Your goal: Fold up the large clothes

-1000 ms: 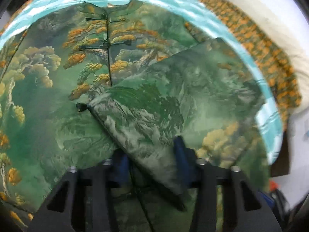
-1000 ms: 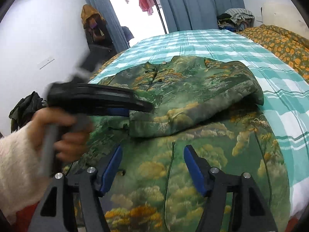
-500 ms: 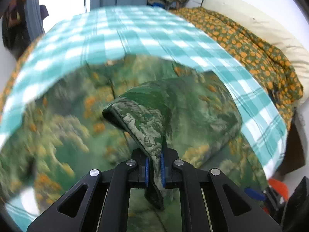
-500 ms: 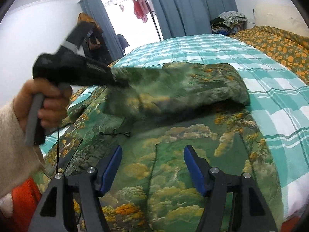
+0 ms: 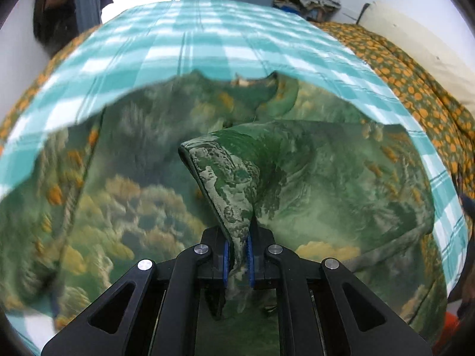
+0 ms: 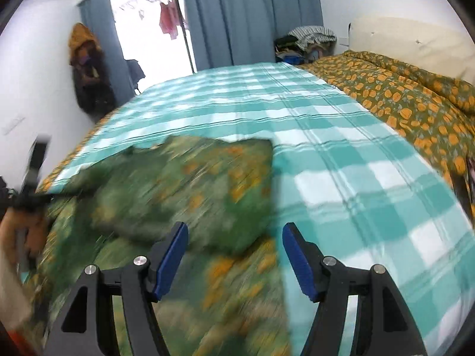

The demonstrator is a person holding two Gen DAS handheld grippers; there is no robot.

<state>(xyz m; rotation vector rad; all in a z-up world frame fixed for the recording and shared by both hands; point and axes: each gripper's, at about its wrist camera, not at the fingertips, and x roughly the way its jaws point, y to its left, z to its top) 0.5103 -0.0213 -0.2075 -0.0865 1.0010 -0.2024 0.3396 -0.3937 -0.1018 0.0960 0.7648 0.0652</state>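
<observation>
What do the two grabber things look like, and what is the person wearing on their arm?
Both grabbers are black, with triangle-shaped holes in their frames, round silver screws and blue pads inside the fingers. You can see this on the left gripper and the right gripper. The left hand shows bare skin with a cream fuzzy sleeve. No cables or writing show.
</observation>
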